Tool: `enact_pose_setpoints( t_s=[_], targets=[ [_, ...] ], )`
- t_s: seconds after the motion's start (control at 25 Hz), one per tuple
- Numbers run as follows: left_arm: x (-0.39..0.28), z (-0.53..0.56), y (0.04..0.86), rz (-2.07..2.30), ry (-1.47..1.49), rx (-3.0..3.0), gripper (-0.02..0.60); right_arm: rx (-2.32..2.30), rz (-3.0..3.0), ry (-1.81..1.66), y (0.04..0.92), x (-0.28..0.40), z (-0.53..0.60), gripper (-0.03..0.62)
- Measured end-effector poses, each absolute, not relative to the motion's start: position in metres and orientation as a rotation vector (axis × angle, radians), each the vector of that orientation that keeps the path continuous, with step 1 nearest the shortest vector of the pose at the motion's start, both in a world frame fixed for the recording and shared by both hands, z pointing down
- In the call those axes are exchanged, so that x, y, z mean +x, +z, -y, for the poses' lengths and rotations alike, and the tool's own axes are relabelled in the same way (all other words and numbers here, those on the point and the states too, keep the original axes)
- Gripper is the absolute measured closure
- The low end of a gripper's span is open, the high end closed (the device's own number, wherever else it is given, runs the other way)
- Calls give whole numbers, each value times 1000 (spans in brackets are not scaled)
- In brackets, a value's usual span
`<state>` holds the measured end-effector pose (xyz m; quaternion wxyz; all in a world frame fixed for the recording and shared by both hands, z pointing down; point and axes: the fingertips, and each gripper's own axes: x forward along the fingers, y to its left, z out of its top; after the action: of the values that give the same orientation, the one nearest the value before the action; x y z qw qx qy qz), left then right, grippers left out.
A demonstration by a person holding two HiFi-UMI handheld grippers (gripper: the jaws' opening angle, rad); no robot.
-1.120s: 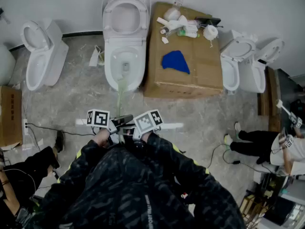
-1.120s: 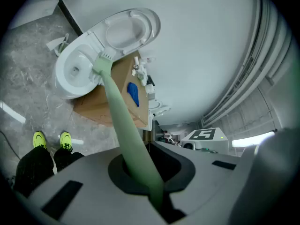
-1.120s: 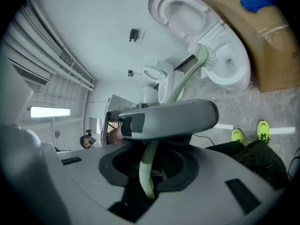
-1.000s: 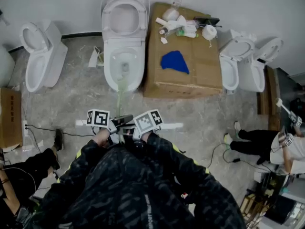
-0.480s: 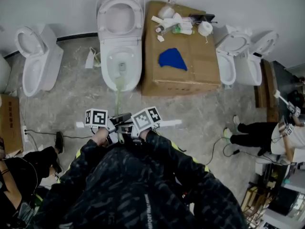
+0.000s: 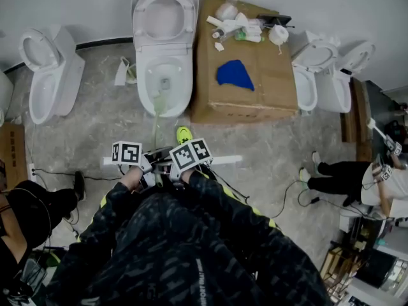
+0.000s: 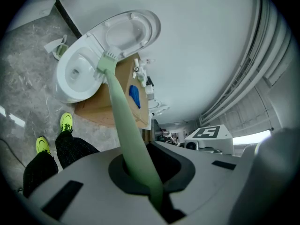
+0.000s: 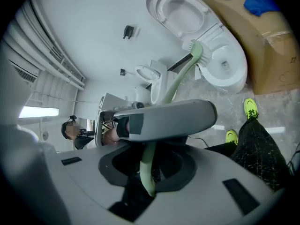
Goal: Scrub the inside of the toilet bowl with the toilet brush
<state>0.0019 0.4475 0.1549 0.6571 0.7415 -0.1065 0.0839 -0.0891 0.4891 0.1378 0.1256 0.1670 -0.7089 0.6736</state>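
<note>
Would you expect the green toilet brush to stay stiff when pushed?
Probably stiff: the toilet brush spans from left gripper and right gripper to the toilet bowl without sagging. Its slim handle suggests lightness, perhaps slight flex.

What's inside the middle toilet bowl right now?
The green toilet brush head sits at the front of the bowl, with the drain hole visible behind it. The head hides where the bristles touch.
</note>
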Motion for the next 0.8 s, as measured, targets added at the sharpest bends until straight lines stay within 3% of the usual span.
enact_pose_setpoints(
  t_s=[0.8],
  targets=[
    [23,-325,183,315,161,1654,569,287,2015,2022,155,-57,-374,530]
  ],
)
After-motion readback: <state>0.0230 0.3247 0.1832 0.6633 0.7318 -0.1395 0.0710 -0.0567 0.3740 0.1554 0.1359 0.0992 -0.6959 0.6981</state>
